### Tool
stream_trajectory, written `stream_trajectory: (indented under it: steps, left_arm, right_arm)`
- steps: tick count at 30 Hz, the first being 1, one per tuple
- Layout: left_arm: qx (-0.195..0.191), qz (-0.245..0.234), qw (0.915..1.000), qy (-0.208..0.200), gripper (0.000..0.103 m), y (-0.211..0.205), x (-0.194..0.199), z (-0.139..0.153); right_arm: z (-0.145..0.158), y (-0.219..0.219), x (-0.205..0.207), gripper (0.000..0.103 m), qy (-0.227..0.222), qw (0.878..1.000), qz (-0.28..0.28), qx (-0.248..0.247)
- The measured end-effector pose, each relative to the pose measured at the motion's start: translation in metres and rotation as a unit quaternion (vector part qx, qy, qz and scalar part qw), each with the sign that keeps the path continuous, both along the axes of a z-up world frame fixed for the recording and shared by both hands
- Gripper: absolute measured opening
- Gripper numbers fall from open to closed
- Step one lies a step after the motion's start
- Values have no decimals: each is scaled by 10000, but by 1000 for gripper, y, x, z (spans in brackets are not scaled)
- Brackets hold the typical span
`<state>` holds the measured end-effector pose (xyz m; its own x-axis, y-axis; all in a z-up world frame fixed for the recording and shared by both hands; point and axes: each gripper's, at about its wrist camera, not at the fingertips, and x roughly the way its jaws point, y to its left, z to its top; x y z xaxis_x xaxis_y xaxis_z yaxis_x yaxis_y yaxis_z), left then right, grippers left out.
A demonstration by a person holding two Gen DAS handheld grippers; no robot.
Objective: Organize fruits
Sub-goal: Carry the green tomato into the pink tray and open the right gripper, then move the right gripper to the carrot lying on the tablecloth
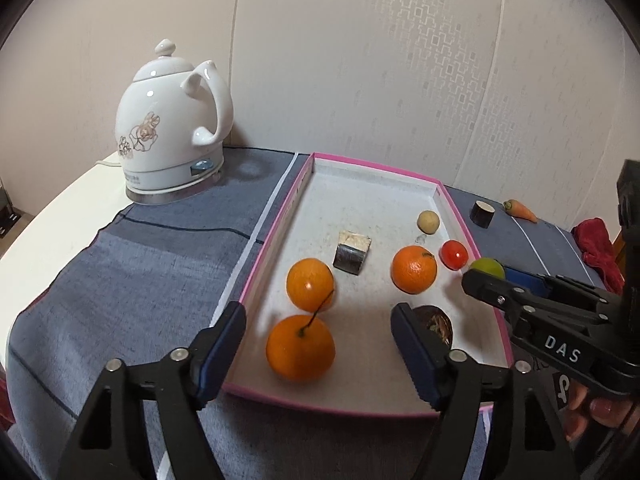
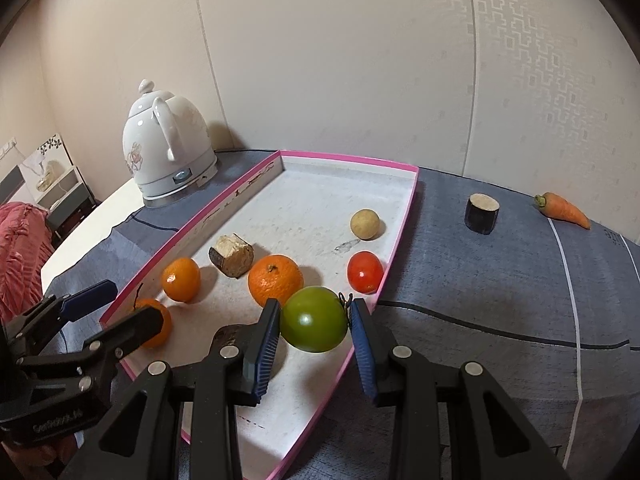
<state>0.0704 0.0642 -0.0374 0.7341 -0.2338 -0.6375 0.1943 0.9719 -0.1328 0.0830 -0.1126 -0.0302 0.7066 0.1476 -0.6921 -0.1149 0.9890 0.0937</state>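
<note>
A shallow pink-rimmed tray (image 1: 276,216) (image 2: 400,240) lies on the blue cloth. In it are three oranges: one with a stem (image 1: 300,348) (image 2: 160,324), one behind it (image 1: 310,285) (image 2: 181,279) and one further right (image 1: 414,269) (image 2: 275,280). A red tomato (image 1: 454,255) (image 2: 365,272) and a pale round fruit (image 1: 428,222) (image 2: 364,223) lie there too. My left gripper (image 1: 318,312) (image 2: 120,304) stands open, with the stemmed orange between its fingers but untouched. My right gripper (image 2: 315,304) (image 1: 480,280) is shut on a green fruit (image 2: 314,318) (image 1: 487,268), held over the tray's right rim.
A cut block (image 1: 352,254) (image 2: 231,255) and a dark brown piece (image 1: 436,320) (image 2: 226,334) also lie in the tray. Right of the tray are a dark cut stump (image 2: 482,213) and a carrot (image 2: 564,210). A white kettle (image 1: 172,136) stands back left, a red cloth (image 1: 598,246) far right.
</note>
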Motion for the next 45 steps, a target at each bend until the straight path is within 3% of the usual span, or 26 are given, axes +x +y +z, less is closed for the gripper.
stream_trajectory:
  steps: [13, 21, 29, 45]
  left_arm:
    - [-5, 215, 9998, 23, 96, 6, -7, 3]
    - [27, 300, 9995, 118, 97, 7, -5, 2]
    - [-3, 278, 9996, 100, 97, 6, -7, 6]
    - [40, -224, 9997, 127, 97, -31, -20, 9]
  right_arm:
    - [-6, 10, 11, 36, 75, 9992, 121, -380]
    - [-2, 7, 11, 36, -48, 9990, -36, -452]
    - [5, -6, 6, 36, -93, 9996, -222, -171]
    - [2, -58, -10, 36, -16, 9966, -818, 0]
